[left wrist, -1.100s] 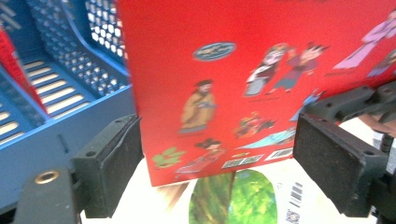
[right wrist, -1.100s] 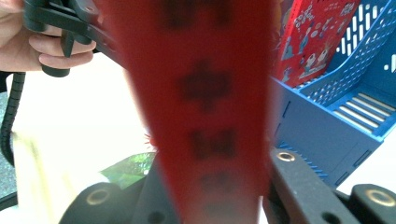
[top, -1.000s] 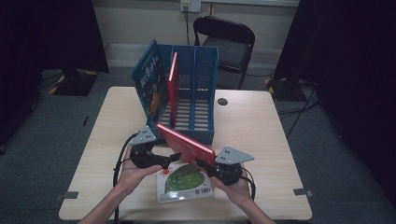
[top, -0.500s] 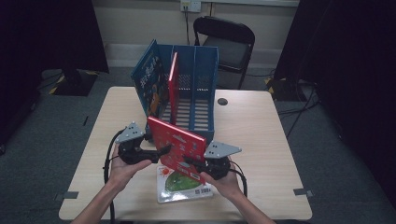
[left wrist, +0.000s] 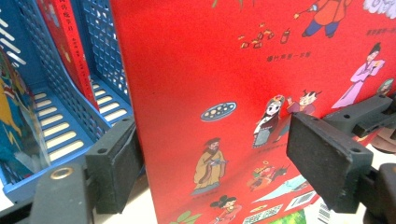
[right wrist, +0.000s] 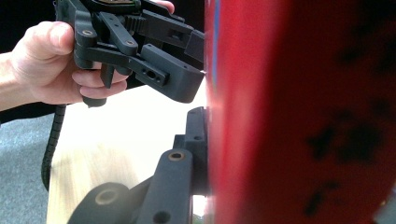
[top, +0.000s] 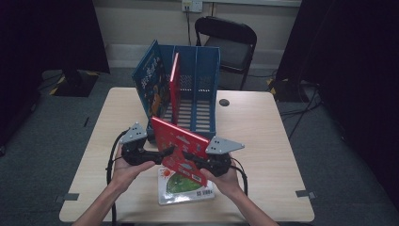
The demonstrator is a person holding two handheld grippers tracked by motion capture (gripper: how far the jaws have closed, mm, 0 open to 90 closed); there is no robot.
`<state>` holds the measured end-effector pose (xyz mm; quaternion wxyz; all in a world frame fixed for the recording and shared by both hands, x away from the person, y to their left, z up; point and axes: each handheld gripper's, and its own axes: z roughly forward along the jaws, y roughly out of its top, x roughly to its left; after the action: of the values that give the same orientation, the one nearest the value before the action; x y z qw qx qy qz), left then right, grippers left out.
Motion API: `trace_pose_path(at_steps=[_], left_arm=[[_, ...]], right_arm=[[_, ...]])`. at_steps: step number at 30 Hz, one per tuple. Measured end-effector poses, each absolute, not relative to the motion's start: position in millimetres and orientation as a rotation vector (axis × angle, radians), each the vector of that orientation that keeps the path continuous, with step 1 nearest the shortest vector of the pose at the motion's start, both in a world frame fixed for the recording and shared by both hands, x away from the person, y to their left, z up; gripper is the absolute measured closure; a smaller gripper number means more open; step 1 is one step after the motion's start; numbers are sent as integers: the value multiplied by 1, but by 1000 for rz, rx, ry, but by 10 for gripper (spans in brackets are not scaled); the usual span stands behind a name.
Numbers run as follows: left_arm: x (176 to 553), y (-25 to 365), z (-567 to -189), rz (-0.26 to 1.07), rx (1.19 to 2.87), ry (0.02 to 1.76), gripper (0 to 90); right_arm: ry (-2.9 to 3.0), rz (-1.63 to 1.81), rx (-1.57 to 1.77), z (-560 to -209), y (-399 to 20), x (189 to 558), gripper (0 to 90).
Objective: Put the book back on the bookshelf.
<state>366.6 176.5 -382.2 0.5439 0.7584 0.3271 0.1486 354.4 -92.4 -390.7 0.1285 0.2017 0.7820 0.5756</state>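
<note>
Red book (top: 181, 149) between both grippers

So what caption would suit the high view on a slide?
Two hand-held tongs lift a thin red picture book in front of a blue plastic file rack on a wooden table.

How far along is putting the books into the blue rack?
Two books already stand in the rack: a blue book and a red one. In hand is another red book, clamped by the right gripper, with the left gripper open around its edge. Left: slot it in, then the green book on the table.
</note>
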Motion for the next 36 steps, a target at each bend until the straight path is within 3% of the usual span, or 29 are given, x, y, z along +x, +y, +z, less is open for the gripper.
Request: trace_pose_path(at_steps=[9, 23, 36], left_arm=[[366, 183, -385, 348, 1817, 852, 193], [355, 215, -425, 322, 1903, 1013, 157], [345, 224, -441, 388, 1962, 1007, 157]], right_arm=[[2299, 1653, 605, -386, -90, 360, 804], [2307, 1641, 612, -383, -86, 363, 805], [2294, 1642, 654, -376, -90, 364, 806]])
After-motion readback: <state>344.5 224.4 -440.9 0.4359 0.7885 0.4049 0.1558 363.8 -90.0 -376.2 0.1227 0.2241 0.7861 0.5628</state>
